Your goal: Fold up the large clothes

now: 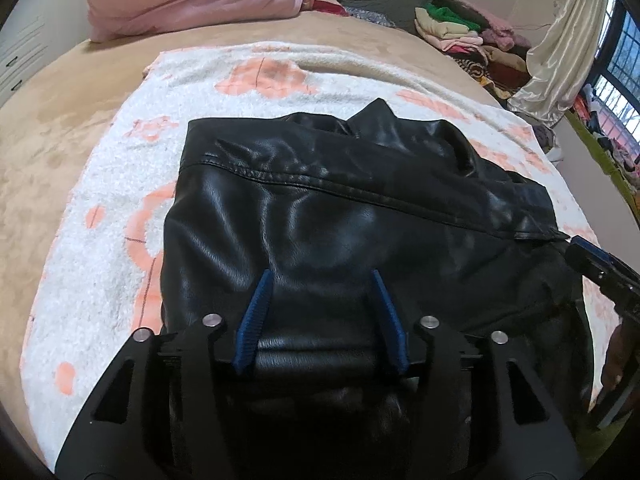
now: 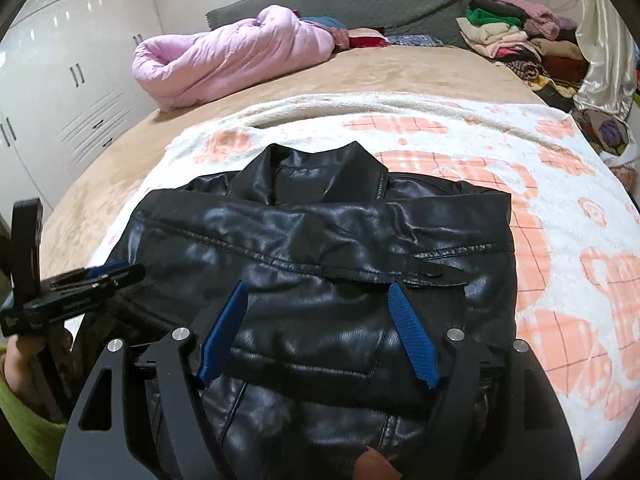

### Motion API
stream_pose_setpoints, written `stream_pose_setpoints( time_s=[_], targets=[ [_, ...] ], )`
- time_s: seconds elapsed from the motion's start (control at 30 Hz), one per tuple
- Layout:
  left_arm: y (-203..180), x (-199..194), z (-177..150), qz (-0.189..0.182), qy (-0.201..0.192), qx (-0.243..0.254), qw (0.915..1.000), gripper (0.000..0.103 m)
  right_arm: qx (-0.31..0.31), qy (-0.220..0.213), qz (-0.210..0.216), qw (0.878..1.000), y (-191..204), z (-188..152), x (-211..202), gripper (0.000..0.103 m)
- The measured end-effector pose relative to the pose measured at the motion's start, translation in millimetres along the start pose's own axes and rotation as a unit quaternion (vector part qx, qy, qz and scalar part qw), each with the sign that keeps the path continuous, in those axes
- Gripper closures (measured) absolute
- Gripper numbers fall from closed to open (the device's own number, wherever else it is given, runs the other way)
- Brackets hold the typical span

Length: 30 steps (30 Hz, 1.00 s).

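- The black leather jacket (image 1: 320, 208) is lying folded on a white fleece blanket with orange check shapes (image 1: 100, 240), which is spreading over the tan bed cover (image 1: 60, 128); the jacket's collar (image 2: 320, 172) is pointing toward the far end of the bed.
- The left gripper (image 1: 322, 280) is hovering over the near left part of the jacket with its jaws parted; its blue fingers (image 1: 256, 316) are standing clear of one another and are clamping nothing, with only the jacket's glossy surface showing in the gap between them.
- Whether the fingertips are brushing the leather cannot be told from the left wrist view.
- In the right wrist view the left gripper (image 2: 116, 270) is appearing at the left edge, held by a hand (image 2: 24, 360) in a green sleeve (image 2: 20, 420).
- The right gripper (image 2: 316, 286) is hanging over the near right part of the jacket with its jaws spread wider than the left pair; its blue fingers (image 2: 412, 336) are gripping nothing, and the sleeve cuff with its tab (image 2: 432, 272) is lying just beyond the tips.
- A rolled pink quilt (image 2: 232, 60) is resting at the far left of the bed, well apart from the jacket.
- A pile of folded clothes (image 2: 512, 36) is sitting at the far right, beside a pale satin curtain (image 1: 560, 52).
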<state>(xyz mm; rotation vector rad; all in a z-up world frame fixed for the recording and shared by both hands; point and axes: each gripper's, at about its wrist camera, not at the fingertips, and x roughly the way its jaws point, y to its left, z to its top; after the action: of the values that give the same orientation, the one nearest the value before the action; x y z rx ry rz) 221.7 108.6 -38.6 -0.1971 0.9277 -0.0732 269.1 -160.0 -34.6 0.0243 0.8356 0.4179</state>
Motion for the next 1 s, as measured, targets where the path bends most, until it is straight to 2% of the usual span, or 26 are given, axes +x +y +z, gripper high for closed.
stream_pose_setpoints(
  time_s=[0.07, 0.23, 0.53, 0.63, 0.7, 0.73, 1.0],
  targets=[
    [-3, -6, -3, 0.008, 0.001, 0.005, 1.0, 0.059, -0.012, 0.004, -0.001, 1.0, 4, -3, -3, 0.036],
    [-9, -15, -19, 0.012, 0.004, 0.013, 0.9998, 0.059, -0.03, 0.008, -0.008, 0.999, 6, -13, -8, 0.036],
    [-11, -3, -31, 0.025, 0.026, 0.014, 0.9993, 0.059, -0.012, 0.011, -0.002, 1.0, -2, -23, -4, 0.036],
    [-12, -4, -31, 0.026, 0.024, 0.016, 0.9992, 0.059, -0.01, 0.033, -0.024, 0.999, -6, -27, 6, 0.037],
    [-12, -3, -31, 0.024, 0.024, 0.015, 0.9993, 0.059, 0.003, 0.066, -0.048, 0.997, -14, -34, 21, 0.037],
    [-12, -3, -31, 0.023, 0.024, 0.014, 0.9993, 0.059, 0.009, 0.074, -0.047, 0.996, -18, -37, 26, 0.037],
    [-13, -8, -30, 0.022, 0.017, 0.013, 0.9995, 0.057, 0.015, 0.057, -0.049, 0.997, -17, -45, 27, 0.037]
  ],
)
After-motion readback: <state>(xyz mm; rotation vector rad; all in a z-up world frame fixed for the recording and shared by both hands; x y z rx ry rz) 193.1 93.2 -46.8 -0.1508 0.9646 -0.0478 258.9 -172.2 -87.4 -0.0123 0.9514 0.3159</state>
